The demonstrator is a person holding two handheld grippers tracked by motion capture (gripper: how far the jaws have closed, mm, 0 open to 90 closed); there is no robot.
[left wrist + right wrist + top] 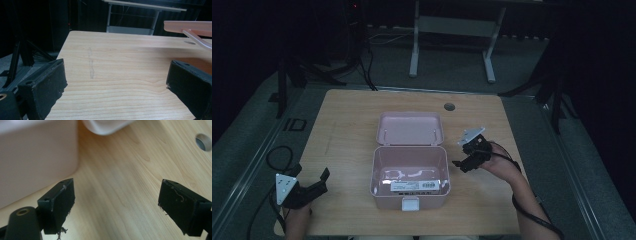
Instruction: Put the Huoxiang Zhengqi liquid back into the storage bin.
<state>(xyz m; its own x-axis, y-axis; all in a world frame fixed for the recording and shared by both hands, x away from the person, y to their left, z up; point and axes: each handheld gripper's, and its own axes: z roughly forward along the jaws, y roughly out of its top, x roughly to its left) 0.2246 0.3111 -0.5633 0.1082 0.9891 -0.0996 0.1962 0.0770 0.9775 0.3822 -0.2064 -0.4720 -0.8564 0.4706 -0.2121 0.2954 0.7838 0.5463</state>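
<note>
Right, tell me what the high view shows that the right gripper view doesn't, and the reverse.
High view alone: the inside of the open pink box with a labelled item at its bottom, its raised lid, the front latch, and the left gripper open near the table's corner. Right gripper view alone: frayed pads on the right gripper. Both: the wooden table, its cable hole, and the box's outer wall.

Right gripper [116, 205] jaws spread wide over the wooden table [120, 182] — pink box [35, 157] upper left, round hole [204, 142] upper right.
</note>
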